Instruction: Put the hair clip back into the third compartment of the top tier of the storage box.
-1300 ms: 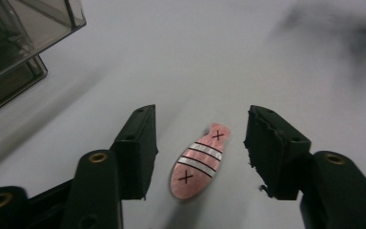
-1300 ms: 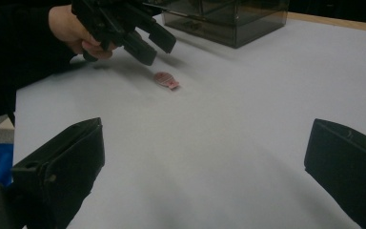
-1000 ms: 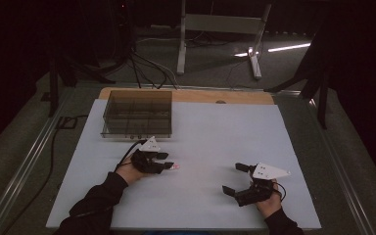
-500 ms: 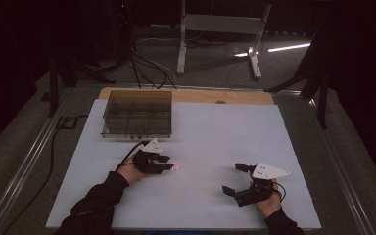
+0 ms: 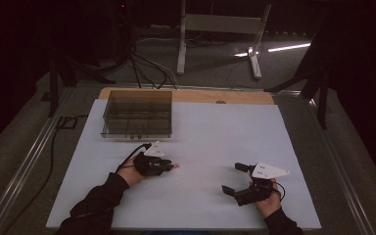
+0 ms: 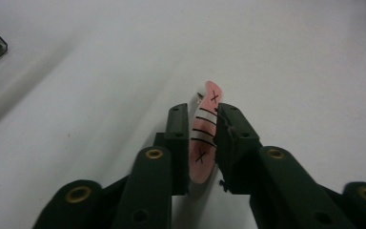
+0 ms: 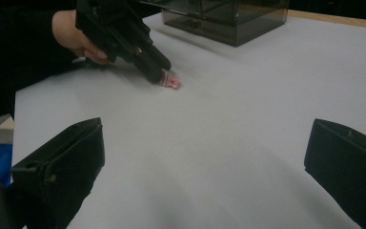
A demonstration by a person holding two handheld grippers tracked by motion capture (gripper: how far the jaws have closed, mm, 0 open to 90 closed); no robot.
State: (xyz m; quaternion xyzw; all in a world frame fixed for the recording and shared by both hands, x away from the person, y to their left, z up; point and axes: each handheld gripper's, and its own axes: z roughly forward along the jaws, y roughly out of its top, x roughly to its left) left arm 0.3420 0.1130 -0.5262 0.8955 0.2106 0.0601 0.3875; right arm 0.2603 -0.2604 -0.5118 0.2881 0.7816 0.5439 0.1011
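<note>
Lying on the white table sheet point(image 5: 200, 142): one pink strip point(image 6: 204, 131), marked with black crosses and lines, clamped between the jaws of my left gripper point(image 5: 169, 166), which have just been closing. My right gripper point(image 5: 232, 178) rests well apart, jaws wide. A dark compartment box point(image 5: 137, 115) stands beyond.

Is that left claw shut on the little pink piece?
Yes: the left claw has just been closing, and both black jaws press the pink piece.

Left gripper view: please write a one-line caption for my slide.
The left gripper has just closed on a thin pink piece marked with black lines and crosses, on the white table.
</note>
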